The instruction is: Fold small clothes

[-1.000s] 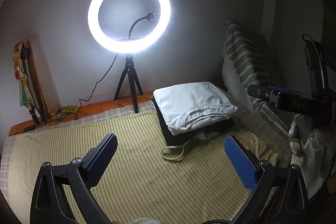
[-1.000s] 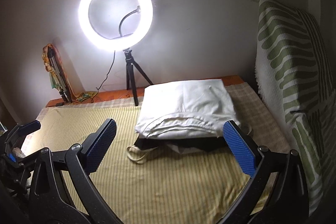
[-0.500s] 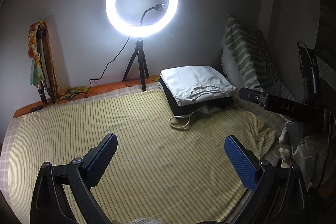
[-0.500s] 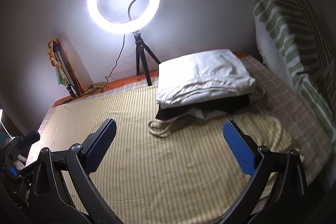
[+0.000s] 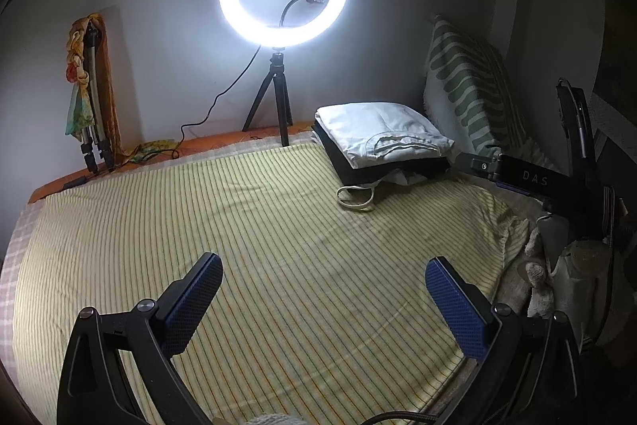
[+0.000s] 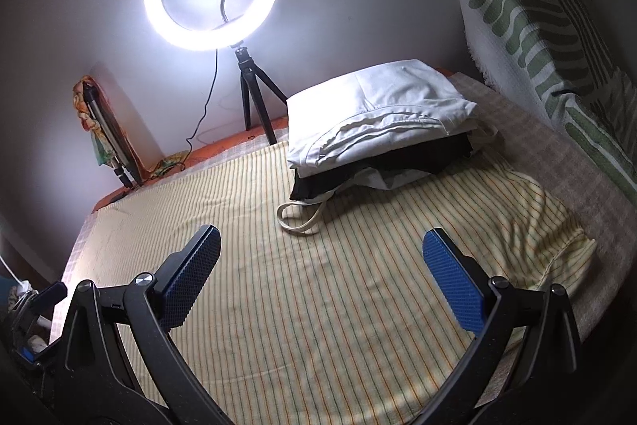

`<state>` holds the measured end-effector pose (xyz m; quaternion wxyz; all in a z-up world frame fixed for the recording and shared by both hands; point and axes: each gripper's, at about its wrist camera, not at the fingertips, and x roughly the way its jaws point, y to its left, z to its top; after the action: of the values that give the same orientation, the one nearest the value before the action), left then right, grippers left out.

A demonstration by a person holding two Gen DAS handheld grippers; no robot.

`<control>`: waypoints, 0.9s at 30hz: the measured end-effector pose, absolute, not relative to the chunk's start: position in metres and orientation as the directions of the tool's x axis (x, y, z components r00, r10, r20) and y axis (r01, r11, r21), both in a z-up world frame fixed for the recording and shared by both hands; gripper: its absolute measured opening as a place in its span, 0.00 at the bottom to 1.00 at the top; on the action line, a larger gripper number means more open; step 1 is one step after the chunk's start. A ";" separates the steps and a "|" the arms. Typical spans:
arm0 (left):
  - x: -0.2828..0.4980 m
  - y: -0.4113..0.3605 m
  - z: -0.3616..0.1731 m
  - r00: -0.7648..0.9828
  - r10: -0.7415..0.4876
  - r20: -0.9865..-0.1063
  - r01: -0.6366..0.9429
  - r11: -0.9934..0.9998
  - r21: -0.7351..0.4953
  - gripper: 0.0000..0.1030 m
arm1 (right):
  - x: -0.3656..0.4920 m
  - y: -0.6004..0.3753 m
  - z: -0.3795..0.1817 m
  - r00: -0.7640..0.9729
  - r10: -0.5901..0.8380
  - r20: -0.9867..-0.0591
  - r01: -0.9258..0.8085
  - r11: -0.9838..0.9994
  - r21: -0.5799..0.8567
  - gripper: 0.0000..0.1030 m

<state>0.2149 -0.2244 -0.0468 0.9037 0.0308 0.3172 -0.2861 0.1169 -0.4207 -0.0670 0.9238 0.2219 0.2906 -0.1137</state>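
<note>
**Folded stack done, bed bare**

While a folded white garment (image 5: pixel 380 132) tops the dark clothes (image 6: pixel 382 162) at two o'clock on the bed (image 5: pixel 278 245), both left gripper (image 5: pixel 322 299) and right gripper (image 6: pixel 320 279) hang with jaws spread, empty; seemingly little remains.

A matt, finely striped woven sheet (image 5: pixel 278 245) is covering the bed, soft white cotton cloth (image 6: pixel 374 106) is lying over matt black fabric (image 6: pixel 382 162) at the far right, and both grippers' fingers (image 5: pixel 454 301) are showing blue, dimpled rubbery pads on matt black plastic.
</note>
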 end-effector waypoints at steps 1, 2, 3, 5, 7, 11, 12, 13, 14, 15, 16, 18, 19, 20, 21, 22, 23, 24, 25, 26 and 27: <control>0.215 -0.223 -0.048 0.633 -0.495 -0.595 0.537 0.835 -0.122 1.00 | 0.119 -0.420 -0.068 0.802 -0.083 -0.592 0.341 0.877 0.339 1.00; 0.215 -0.222 -0.050 0.633 -0.491 -0.599 0.539 0.835 -0.114 1.00 | 0.120 -0.419 -0.070 0.798 -0.087 -0.596 0.345 0.877 0.335 1.00; 0.215 -0.221 -0.051 0.637 -0.485 -0.599 0.539 0.836 -0.104 1.00 | 0.121 -0.418 -0.071 0.797 -0.086 -0.598 0.346 0.877 0.334 1.00; 0.214 -0.218 -0.053 0.644 -0.478 -0.598 0.536 0.839 -0.093 1.00 | 0.124 -0.417 -0.073 0.793 -0.088 -0.603 0.348 0.877 0.331 1.00; 0.215 -0.216 -0.054 0.639 -0.479 -0.602 0.536 0.838 -0.099 1.00 | 0.126 -0.416 -0.074 0.790 -0.096 -0.605 0.353 0.879 0.322 1.00; 0.215 -0.215 -0.057 0.633 -0.478 -0.609 0.537 0.838 -0.100 1.00 | 0.131 -0.414 -0.074 0.793 -0.098 -0.602 0.353 0.879 0.322 1.00; 0.215 -0.215 -0.057 0.634 -0.477 -0.609 0.537 0.838 -0.097 1.00 | 0.131 -0.414 -0.074 0.796 -0.097 -0.598 0.353 0.877 0.327 1.00; 0.215 -0.215 -0.057 0.635 -0.476 -0.608 0.537 0.838 -0.095 1.00 | 0.132 -0.414 -0.074 0.798 -0.095 -0.595 0.352 0.875 0.331 1.00; 0.215 -0.215 -0.057 0.636 -0.476 -0.608 0.538 0.838 -0.094 1.00 | 0.132 -0.414 -0.073 0.799 -0.093 -0.593 0.351 0.874 0.336 1.00; 0.215 -0.215 -0.057 0.635 -0.476 -0.608 0.539 0.837 -0.093 1.00 | 0.132 -0.414 -0.073 0.801 -0.093 -0.592 0.351 0.873 0.338 1.00; 0.215 -0.215 -0.057 0.635 -0.475 -0.609 0.539 0.837 -0.092 1.00 | 0.132 -0.414 -0.072 0.802 -0.093 -0.590 0.351 0.873 0.339 1.00; 0.215 -0.215 -0.057 0.634 -0.476 -0.610 0.539 0.837 -0.093 1.00 | 0.133 -0.414 -0.072 0.804 -0.090 -0.588 0.347 0.874 0.340 1.00; 0.215 -0.215 -0.058 0.633 -0.476 -0.610 0.540 0.837 -0.093 1.00 | 0.134 -0.414 -0.072 0.804 -0.089 -0.588 0.346 0.875 0.339 1.00; 0.215 -0.216 -0.058 0.635 -0.475 -0.610 0.539 0.837 -0.091 1.00 | 0.134 -0.414 -0.072 0.803 -0.089 -0.589 0.344 0.876 0.338 1.00; 0.215 -0.216 -0.058 0.635 -0.473 -0.611 0.539 0.837 -0.089 1.00 | 0.134 -0.414 -0.072 0.803 -0.089 -0.590 0.343 0.877 0.335 1.00; 0.215 -0.217 -0.059 0.635 -0.472 -0.612 0.540 0.837 -0.086 1.00 | 0.134 -0.414 -0.072 0.803 -0.089 -0.589 0.343 0.878 0.334 1.00; 0.215 -0.217 -0.059 0.635 -0.471 -0.612 0.540 0.837 -0.084 1.00 | 0.134 -0.414 -0.073 0.803 -0.089 -0.590 0.342 0.879 0.332 1.00; 0.214 -0.218 -0.059 0.636 -0.469 -0.613 0.540 0.838 -0.082 1.00 | 0.134 -0.413 -0.073 0.802 -0.090 -0.590 0.341 0.880 0.329 1.00; 0.214 -0.218 -0.060 0.635 -0.469 -0.614 0.540 0.838 -0.082 1.00 | 0.134 -0.413 -0.073 0.802 -0.090 -0.590 0.341 0.881 0.328 1.00; 0.213 -0.219 -0.060 0.634 -0.470 -0.614 0.541 0.837 -0.083 1.00 | 0.134 -0.413 -0.073 0.802 -0.091 -0.590 0.341 0.881 0.328 1.00; 0.213 -0.219 -0.059 0.634 -0.471 -0.614 0.541 0.837 -0.083 1.00 | 0.134 -0.413 -0.073 0.801 -0.090 -0.591 0.341 0.881 0.329 1.00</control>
<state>0.2129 -0.2190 -0.0593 0.9022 0.0545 0.3232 -0.2803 0.1337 -0.4127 -0.0729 0.9245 0.2146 0.2928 -0.1166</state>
